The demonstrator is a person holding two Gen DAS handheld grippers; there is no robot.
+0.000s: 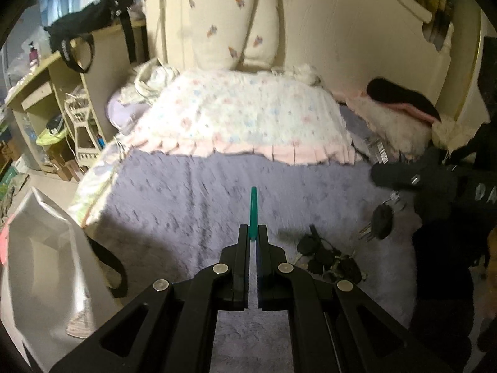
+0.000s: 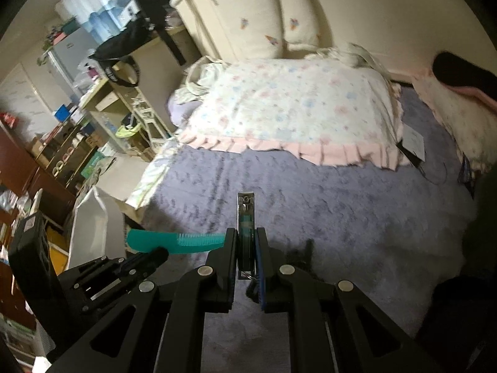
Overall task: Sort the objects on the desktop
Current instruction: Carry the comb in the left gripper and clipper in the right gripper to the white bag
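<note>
The purple blanket (image 1: 192,205) lies open and flat ahead of both grippers, bare across its middle up to the pillow (image 1: 242,115), which bars the way at the far side. To the right of the left gripper (image 1: 253,233), a heap of keys (image 1: 329,258) lies on the blanket, and a second key bunch (image 1: 382,220) hangs just beyond it beside the right gripper's black frame (image 1: 435,183). At the bed's left edge stands a white bin (image 2: 93,230), close under the teal comb (image 2: 174,242) that the left gripper holds. Shelves (image 2: 102,124) crowd the floor farther left. A paper card (image 2: 413,143) lies at the pillow's right corner.
</note>
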